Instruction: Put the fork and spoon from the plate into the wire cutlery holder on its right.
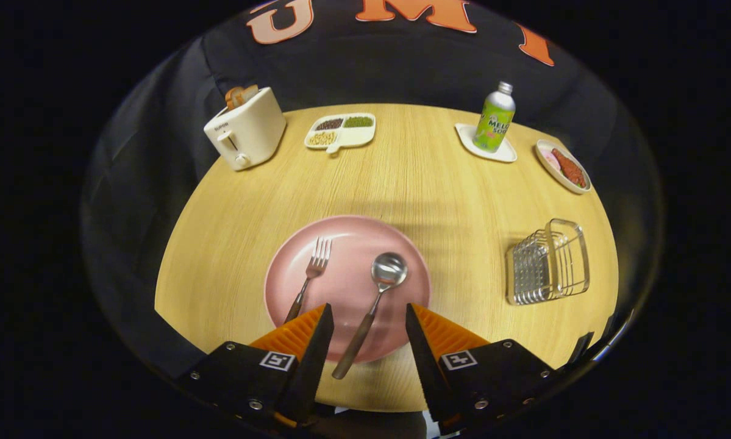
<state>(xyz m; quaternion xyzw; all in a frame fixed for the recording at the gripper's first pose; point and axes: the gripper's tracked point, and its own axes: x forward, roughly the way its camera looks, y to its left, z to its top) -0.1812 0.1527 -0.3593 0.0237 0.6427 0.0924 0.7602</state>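
Hovering released over the pink plate [347, 244], the gripper [368, 317] straddled one spoon [374, 299] beside one fork [309, 277]; one wire cutlery holder [548, 262] stood right, toaster [246, 129] lettering unreadable.

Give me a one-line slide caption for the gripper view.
Open gripper above a pink plate, spoon between its fingers, fork left, wire cutlery holder right.
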